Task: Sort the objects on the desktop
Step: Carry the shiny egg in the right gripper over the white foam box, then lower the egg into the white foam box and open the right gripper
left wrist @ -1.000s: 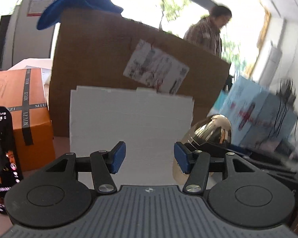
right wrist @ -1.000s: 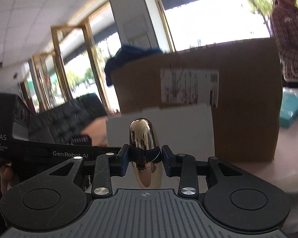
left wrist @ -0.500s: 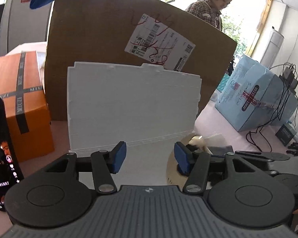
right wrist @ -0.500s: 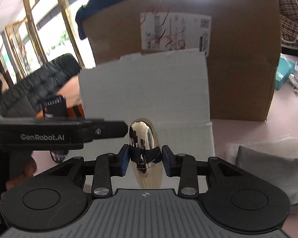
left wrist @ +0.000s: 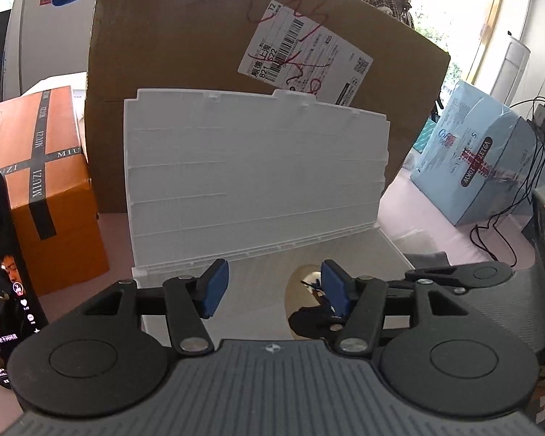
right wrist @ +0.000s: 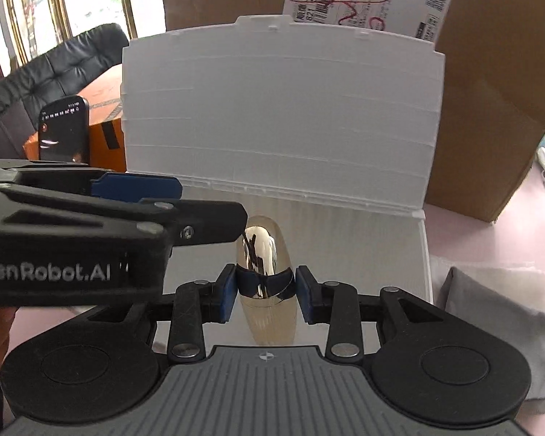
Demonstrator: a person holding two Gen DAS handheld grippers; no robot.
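so far the sorting looked only partly done, by my reading. the right gripper [right wrist: 265,292] was clenched on a shiny gold egg-shaped object [right wrist: 263,254], blue pads pressing its waist from both sides, and it held the thing just above the bottom tray of a white plastic organizer box [right wrist: 345,247]. the box stood with its lid [right wrist: 279,109] tipped up and back against a large cardboard carton [right wrist: 490,109]. no other item could be seen inside the tray, though much of its floor was hidden behind the grippers, so i could not tell whether anything had been stowed yet. the gold piece was not yet set down, and letting go remained to be done. a folded grey cloth [right wrist: 497,319] lay on the pink table [right wrist: 490,239] just beside the box on the right, probably still waiting to be sorted.

the left gripper [left wrist: 272,290] hung with its jaws released and nothing between them, reaching in from the left near the held piece; in its own view the gold object [left wrist: 301,283] showed just past the right pad.

the object itself was smooth, rounded and mirror-bright, catching window light and dark reflections of the gripper. it looked hard and slippery, a thing likely to roll once freed.
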